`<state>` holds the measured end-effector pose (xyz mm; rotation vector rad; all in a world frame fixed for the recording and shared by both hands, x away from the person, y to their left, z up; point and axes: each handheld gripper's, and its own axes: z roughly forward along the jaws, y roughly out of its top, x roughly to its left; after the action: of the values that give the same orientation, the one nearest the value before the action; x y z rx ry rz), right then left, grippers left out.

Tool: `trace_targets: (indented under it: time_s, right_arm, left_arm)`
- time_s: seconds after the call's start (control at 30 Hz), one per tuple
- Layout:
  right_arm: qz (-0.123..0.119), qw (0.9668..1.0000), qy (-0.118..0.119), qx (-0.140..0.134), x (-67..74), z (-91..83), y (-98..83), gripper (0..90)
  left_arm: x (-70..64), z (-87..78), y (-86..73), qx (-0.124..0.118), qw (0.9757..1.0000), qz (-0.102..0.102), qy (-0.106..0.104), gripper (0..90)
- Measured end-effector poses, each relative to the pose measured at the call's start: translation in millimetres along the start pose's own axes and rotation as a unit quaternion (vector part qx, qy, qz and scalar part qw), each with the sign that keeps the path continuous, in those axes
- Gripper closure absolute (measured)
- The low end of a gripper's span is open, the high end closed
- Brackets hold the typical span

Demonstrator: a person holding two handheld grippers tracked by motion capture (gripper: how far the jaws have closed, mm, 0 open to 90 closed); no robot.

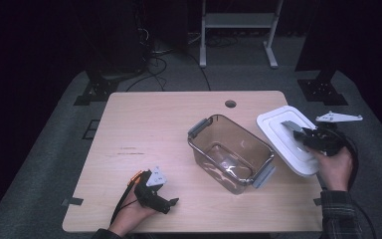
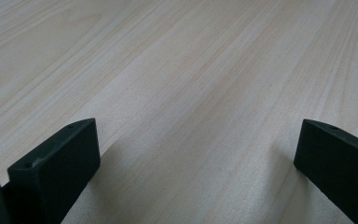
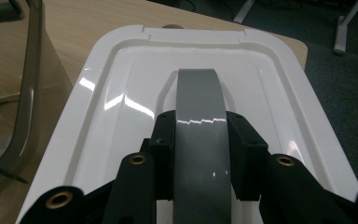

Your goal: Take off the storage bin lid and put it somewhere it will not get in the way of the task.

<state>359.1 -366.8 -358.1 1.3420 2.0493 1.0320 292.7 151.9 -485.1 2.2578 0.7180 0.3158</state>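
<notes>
Lid handle partly hidden inside right gripper.

White glossy lid, rounded rectangle with grey arched handle along middle, at desk's right edge just beside clear brown box, handle clamped.

Wooden table; white frame, possibly cables behind.

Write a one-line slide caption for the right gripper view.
Right gripper shut on the grey handle of a white container lid, beside a clear brown container on the wooden table.
</notes>
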Motion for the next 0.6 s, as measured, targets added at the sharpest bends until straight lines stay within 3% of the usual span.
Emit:
trace_targets:
  time_s: [0.6]
  right_arm:
    - [-0.014,0.9998,0.0,0.014,-2.1,19.3,-11.7,66.1]
  left_arm:
    - [0.1,-0.1,0.0,0.001,1.0,0.001,0.0,0.0]
